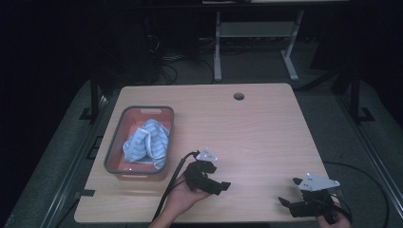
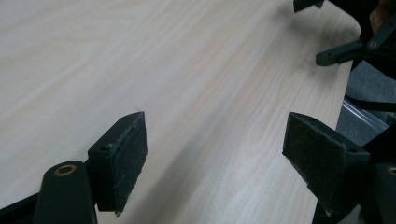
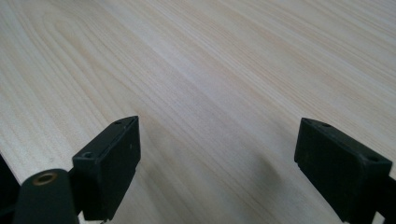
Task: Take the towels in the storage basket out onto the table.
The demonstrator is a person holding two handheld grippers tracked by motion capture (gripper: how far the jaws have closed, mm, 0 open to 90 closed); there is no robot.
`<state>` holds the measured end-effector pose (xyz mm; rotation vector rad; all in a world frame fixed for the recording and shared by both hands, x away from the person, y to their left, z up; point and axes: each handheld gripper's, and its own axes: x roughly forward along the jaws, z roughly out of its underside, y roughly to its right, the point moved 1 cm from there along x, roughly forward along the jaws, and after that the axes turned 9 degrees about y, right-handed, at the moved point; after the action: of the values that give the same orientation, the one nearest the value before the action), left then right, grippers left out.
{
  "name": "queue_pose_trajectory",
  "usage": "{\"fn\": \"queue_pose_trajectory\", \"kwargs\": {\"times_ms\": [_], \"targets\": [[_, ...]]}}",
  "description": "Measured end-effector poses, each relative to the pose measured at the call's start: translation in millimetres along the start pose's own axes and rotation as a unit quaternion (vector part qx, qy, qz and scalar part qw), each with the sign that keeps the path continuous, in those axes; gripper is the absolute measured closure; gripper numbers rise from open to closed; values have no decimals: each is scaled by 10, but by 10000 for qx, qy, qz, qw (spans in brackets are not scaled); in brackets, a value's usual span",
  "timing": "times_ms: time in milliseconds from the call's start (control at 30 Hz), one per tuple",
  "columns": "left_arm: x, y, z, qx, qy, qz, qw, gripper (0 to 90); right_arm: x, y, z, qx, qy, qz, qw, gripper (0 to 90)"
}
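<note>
- A pale wooden table (image 1: 266, 128) stands bare across most of its top, a round cable hole (image 1: 239, 96) near its far edge; a person's two forearms come in at the near edge.
- A grey-rimmed bin (image 1: 167, 137) with a reddish inside sits on the table's left side; it stands well apart from the right gripper and near the left one.
- A blue-and-white striped cloth (image 1: 148, 145) lies crumpled inside the bin — by that showing the putting-away looks done, or nearly so; nothing else on the tabletop appears to await handling, though that is a judgement from how things lie.
- The left gripper (image 1: 223, 186) is held low over the near edge, just right of the bin; in the left gripper view its jaws stand wide apart with bare wood between them, gripping nothing.
- The right gripper (image 1: 283, 202) hovers at the table's near right corner; in the right gripper view its jaws are likewise spread wide — nothing between them, only tabletop beyond.
</note>
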<state>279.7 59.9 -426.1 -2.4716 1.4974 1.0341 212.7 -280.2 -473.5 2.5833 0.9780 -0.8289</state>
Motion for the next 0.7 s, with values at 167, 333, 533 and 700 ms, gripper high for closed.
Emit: {"fn": "queue_pose_trajectory", "kwargs": {"times_ms": [167, 333, 533, 700], "targets": [[-53, -64, -151, -33, -14, -39, 10000, 202, -19, 15, 11, 47, 21, 38, 10000, 139], [-71, -99, -241, 29, -89, -57, 9999, 189, -22, 19, 7, 48, 40, 55, 10000, 138], [-120, -148, -357, 78, -166, -158, 9997, 188, -13, -6, -6, -22, 14, 19, 10000, 139], [-159, -193, -394, -7, -162, -137, 9998, 189, -19, -18, -6, 32, 32, 8, 10000, 139]]}}
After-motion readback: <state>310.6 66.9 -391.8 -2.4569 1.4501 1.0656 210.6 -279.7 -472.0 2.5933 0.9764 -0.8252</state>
